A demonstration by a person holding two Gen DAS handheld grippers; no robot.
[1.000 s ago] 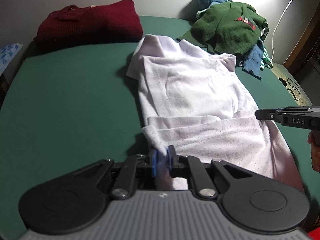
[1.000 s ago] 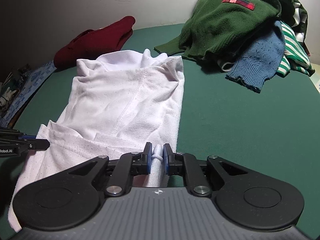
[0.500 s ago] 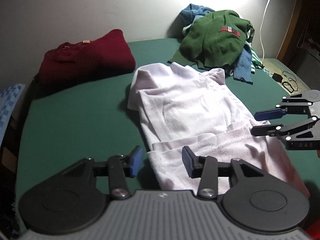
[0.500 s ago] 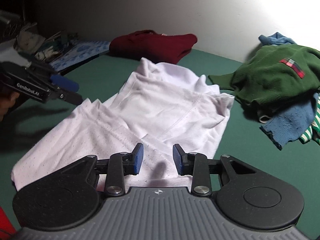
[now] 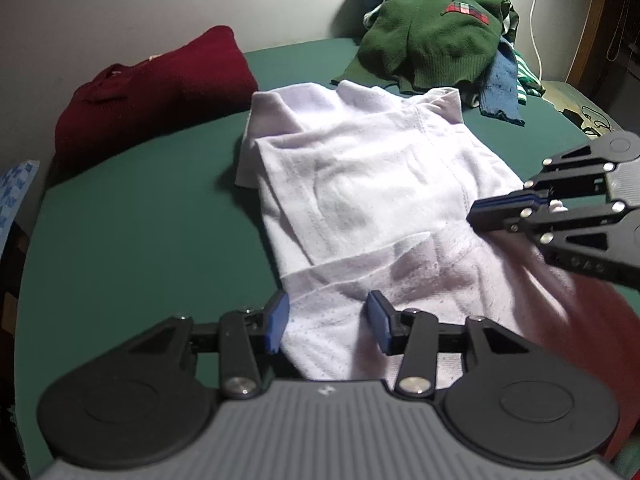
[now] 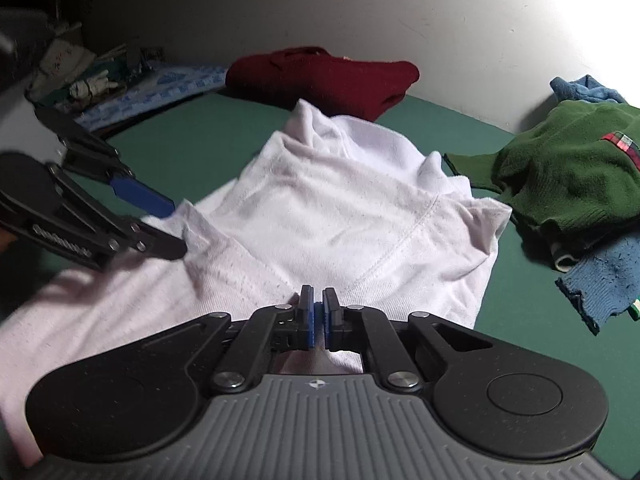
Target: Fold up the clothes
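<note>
**Pinching one side of the hem, the other claw ready**

Working the rig remotely, I had the white garment (image 5: 360, 184) lying flat at the middle of the green surface (image 5: 140, 220). Its sides were turned in and its near hem faced me at 6 o'clock.

The left gripper (image 5: 326, 320) stood spread wide, its blue pads straddling the hem's left corner without pinching it. I judged it was set there to take that corner.

The right gripper (image 6: 319, 316) sat at 3 o'clock in the left view with its pads pressed together. A tuft of white showed between the fingers, so I took it to be holding the hem's right side, ready to fold the hem away from me.

I counted two claws, one white garment and one folded maroon sweater (image 5: 160, 92) at 10 o'clock. One loose heap lay at 1 o'clock, made up of a green sweater (image 5: 432, 40), a blue knit (image 5: 502, 88) and a striped piece (image 5: 528, 76).
</note>
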